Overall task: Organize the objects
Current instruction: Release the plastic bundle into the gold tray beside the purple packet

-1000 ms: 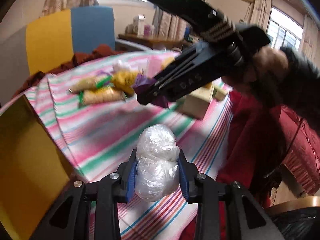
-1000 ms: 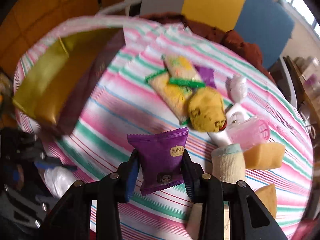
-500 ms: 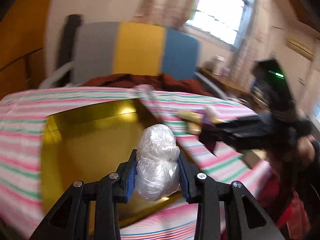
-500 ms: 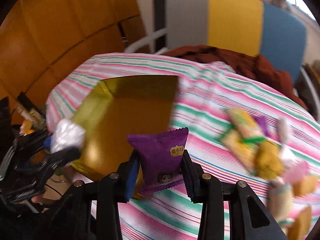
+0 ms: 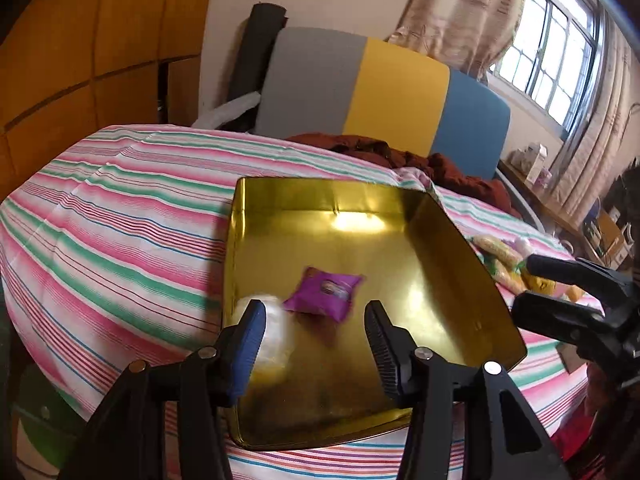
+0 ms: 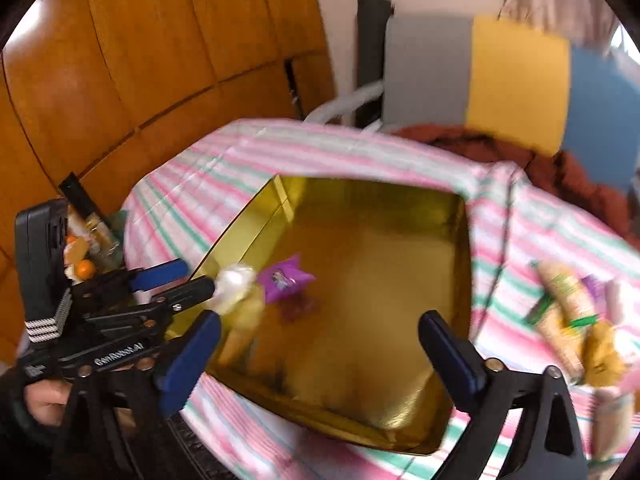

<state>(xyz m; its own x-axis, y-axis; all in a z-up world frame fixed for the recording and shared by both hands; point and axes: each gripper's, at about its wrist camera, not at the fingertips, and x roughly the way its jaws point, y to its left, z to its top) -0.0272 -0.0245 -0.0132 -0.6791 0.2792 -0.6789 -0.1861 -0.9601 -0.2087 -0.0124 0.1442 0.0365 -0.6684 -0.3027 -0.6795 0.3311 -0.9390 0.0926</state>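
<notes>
A gold tray (image 5: 320, 200) (image 6: 400, 424) sits on the striped tablecloth (image 5: 120, 220). A purple snack packet (image 5: 324, 290) (image 6: 284, 278) lies blurred in the tray's near-left part. A white plastic-wrapped ball (image 5: 270, 332) (image 6: 234, 282) is beside it, just off my left gripper's left finger, also blurred. My left gripper (image 5: 314, 312) (image 6: 192, 280) is open over the tray's near edge and holds nothing. My right gripper (image 6: 320, 320) (image 5: 528, 286) is open above the tray, with nothing between its fingers.
More wrapped snacks (image 5: 500, 256) (image 6: 572, 308) lie on the cloth right of the tray. A grey, yellow and blue chair back (image 5: 360, 80) and a red cloth (image 5: 440, 164) stand behind the table. Wooden panels (image 6: 120, 80) line the left wall.
Both grippers have opened over the gold tray. The purple packet has left the right gripper and the white ball has left the left gripper; both are now in the tray.
</notes>
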